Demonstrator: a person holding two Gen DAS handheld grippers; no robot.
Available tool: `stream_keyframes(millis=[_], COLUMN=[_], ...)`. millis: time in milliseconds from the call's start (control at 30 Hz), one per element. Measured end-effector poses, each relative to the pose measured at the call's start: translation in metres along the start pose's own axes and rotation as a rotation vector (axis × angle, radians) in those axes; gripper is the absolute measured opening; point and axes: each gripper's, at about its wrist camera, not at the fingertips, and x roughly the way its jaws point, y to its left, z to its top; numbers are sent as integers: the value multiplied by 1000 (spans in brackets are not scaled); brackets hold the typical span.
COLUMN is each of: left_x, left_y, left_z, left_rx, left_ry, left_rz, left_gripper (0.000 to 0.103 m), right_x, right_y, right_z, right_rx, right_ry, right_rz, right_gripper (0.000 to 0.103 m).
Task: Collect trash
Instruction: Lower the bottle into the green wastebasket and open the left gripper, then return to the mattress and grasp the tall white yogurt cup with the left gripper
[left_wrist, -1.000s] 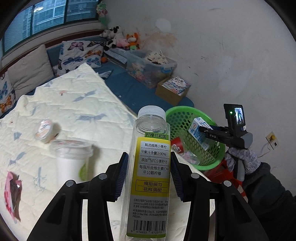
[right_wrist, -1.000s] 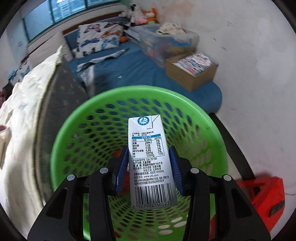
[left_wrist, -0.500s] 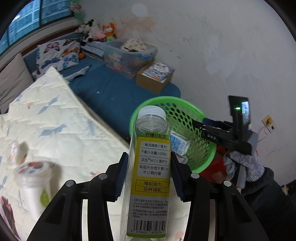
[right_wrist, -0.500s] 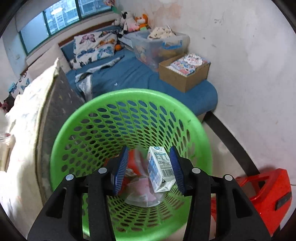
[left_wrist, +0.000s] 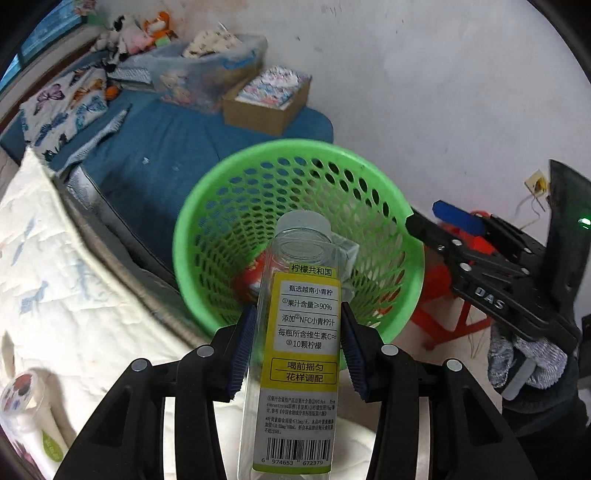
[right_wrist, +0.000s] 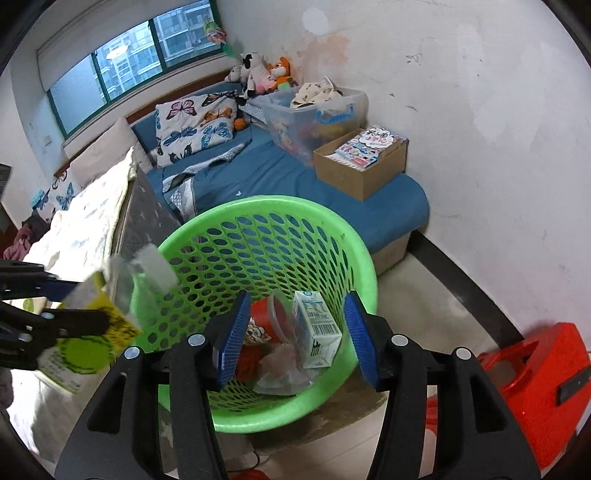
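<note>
The left gripper (left_wrist: 297, 347) is clamped on a clear plastic bottle (left_wrist: 301, 332) with a yellow label, its blue pads pressed against both sides of the label. The bottle stands upright between the fingers, white cap at the top, and the green basket (left_wrist: 369, 177) lies just ahead of and below it (the cap overlaps the basket's inside in this view). Off to the gripper's left a white cup (left_wrist: 26, 413) with a printed lid stands on the pale quilt (left_wrist: 74, 295).

The right gripper (right_wrist: 295, 336) hangs above the same basket (right_wrist: 332, 229) with its jaws spread apart and nothing between them. Straight ahead of it, down in the bottom of the basket, a small milk carton (right_wrist: 316, 328) lies tilted among a red wrapper (right_wrist: 258, 325) and some crumpled clear plastic. To this gripper's left the bottle (right_wrist: 110, 310) appears blurred at the basket's rim, held by the other gripper. A red stool (right_wrist: 535, 380) sits low to the right.
</note>
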Motion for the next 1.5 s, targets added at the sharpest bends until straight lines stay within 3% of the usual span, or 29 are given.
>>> stream_keyframes(millis=[367,633,733,1067,1167,1500], left_x=[51,67,62,15,-11,-79], left_y=[-16,-16,-13,-5,2,41], left_z=[19,24,26,10,-7,-72], left_rx=[48,-1,-32,-86,-102,-179], left_ry=[161,196,182,35,-42,-191], left_rz=[16,-25,-50,-60,-47,4], left_gripper=[44,43,49,49,49,49], right_x=[0,-1,-3,-26,-35,-49], right_y=[-9,-15,-17,-6,4,47], right_z=[-9,-15,-17,-17,-18,-14], right_rx=[51,78,91,85,62,2], right_ry=[0,3,1,-29,-42,-56], right_rz=[28,38,43,77,90,144], right_gripper=[55,56,57,58,61,66])
